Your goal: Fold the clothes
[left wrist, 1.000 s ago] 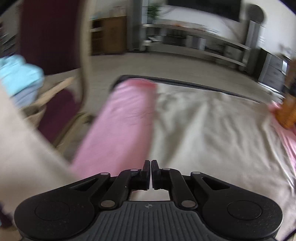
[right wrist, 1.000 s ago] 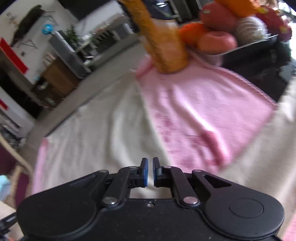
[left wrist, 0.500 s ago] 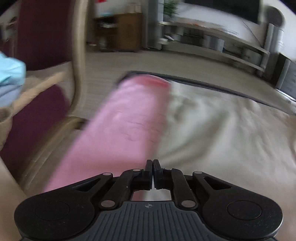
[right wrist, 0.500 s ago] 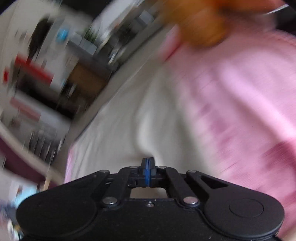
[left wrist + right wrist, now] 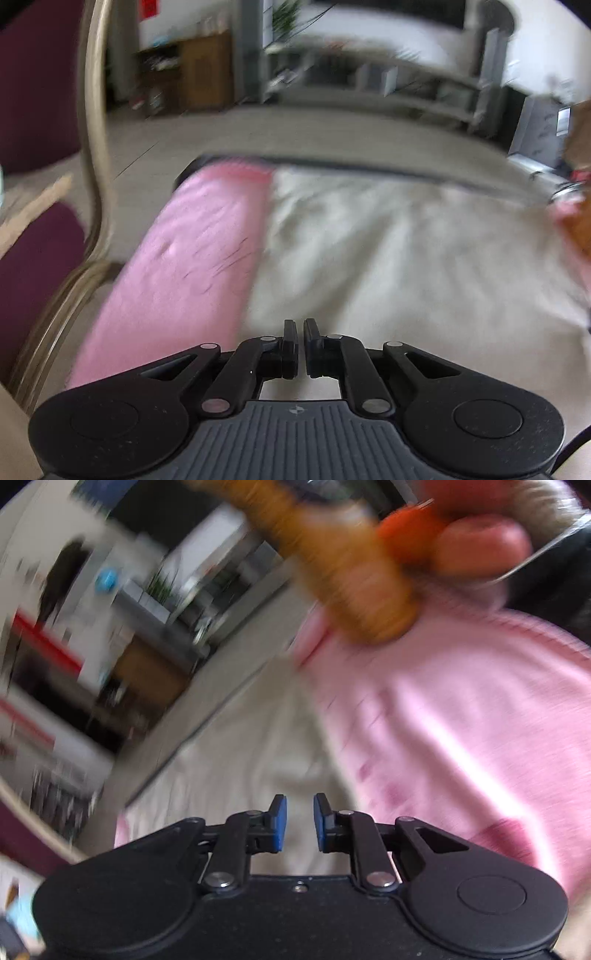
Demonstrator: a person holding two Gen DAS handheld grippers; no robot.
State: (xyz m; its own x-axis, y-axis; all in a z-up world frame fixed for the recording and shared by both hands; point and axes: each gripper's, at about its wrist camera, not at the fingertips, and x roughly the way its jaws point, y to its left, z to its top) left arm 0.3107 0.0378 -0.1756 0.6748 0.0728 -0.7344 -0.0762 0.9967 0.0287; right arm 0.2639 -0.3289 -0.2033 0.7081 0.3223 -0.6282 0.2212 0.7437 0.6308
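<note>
The right gripper (image 5: 296, 821) hangs over a cream garment (image 5: 240, 771) spread flat, its blue-padded jaws opening with nothing between them. To the right lies a pink cloth (image 5: 461, 720) with a stitched hem, its edge against the cream fabric. Beyond it, blurred, an orange-brown knitted object (image 5: 354, 579) stands on the pink cloth beside a tray (image 5: 539, 557) of round orange and red shapes

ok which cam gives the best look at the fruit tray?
Right wrist. The fruit tray fills its top right corner: blurred, but red and orange fruit sit behind a metal rim, past the pink cloth. The left wrist view catches only a blurred sliver of rim at its right edge.
</note>
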